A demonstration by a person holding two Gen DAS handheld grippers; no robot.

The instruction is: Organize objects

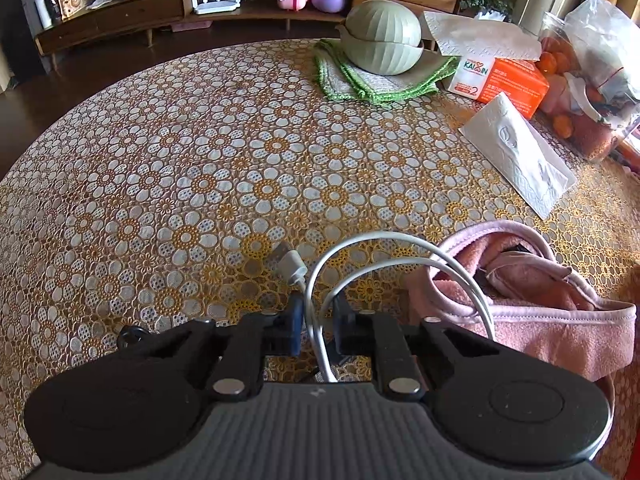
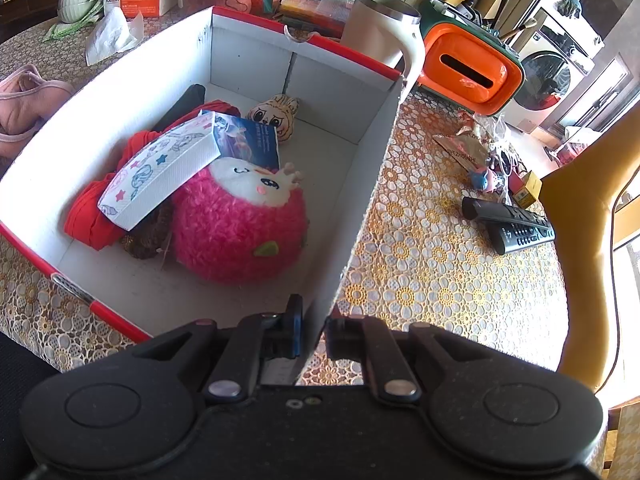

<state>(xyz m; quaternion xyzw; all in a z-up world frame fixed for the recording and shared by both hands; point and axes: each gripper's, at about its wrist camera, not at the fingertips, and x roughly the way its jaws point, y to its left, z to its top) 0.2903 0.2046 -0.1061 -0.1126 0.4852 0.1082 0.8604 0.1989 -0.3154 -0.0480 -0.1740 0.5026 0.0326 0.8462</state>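
Note:
A white USB cable (image 1: 360, 240) loops over the flowered tablecloth (image 1: 200, 160), its plug (image 1: 290, 266) lying just ahead of my left gripper (image 1: 318, 312). The cable runs down between the fingers, and the gripper is shut on it. A pink fleece pouch (image 1: 540, 312) lies to the right, with the cable leading toward it. My right gripper (image 2: 314, 320) is shut on the near side wall (image 2: 368, 184) of a red-rimmed white cardboard box. Inside lie a pink plush ball (image 2: 240, 232), a white patterned box (image 2: 160, 172), a blue booklet (image 2: 248, 138), red cloth (image 2: 86, 220) and a small plush face (image 2: 274, 116).
Two black remotes (image 2: 512, 224) lie right of the box, with small packets behind them. An orange tissue holder (image 2: 472, 68) and a cream kettle (image 2: 380, 28) stand beyond it. Farther off are a green lidded bowl (image 1: 382, 40), an orange tissue box (image 1: 504, 80) and a loose tissue (image 1: 520, 160).

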